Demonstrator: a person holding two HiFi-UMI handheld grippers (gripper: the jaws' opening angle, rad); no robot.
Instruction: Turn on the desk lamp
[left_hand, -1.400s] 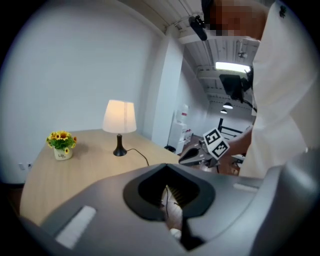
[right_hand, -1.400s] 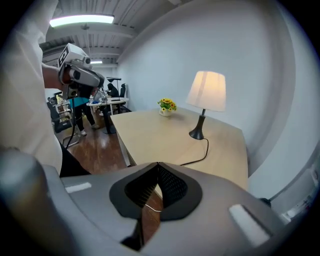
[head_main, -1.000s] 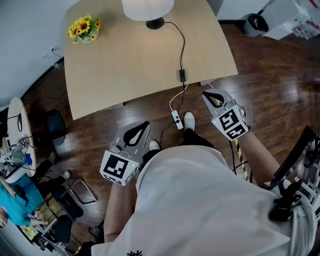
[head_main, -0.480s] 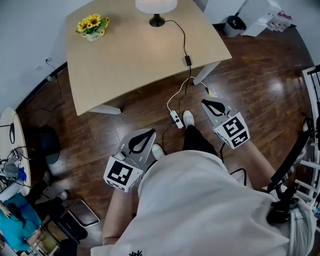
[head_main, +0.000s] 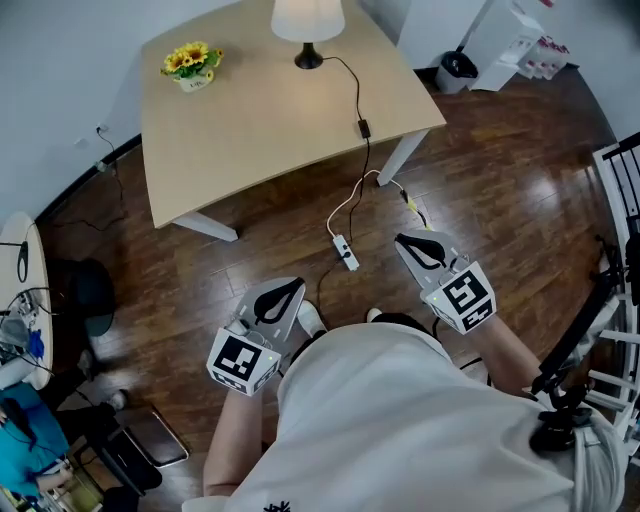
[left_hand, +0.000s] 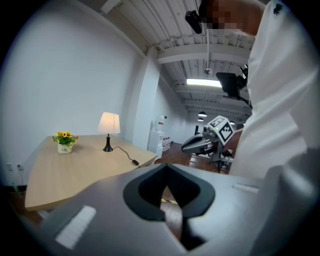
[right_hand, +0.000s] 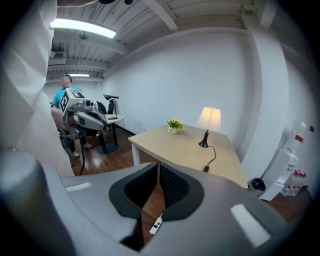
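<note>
**Loose cord lies between the person and the lamp**

The lamp (head_main: 308, 25) stands at 12 o'clock on the table (head_main: 230, 130), well apart from both grippers. The left gripper (head_main: 285, 293) and right gripper (head_main: 410, 242) are pressed together and hold nothing. The cord (head_main: 362, 90) hangs down to the floor, so a step forward may catch it and pull the lamp over.

Wide bare tabletop (head_main: 250, 130) lies open ahead; only the flower pot (head_main: 193, 66) at the far-left corner and the cord (head_main: 356, 85) along the right side intrude.
</note>
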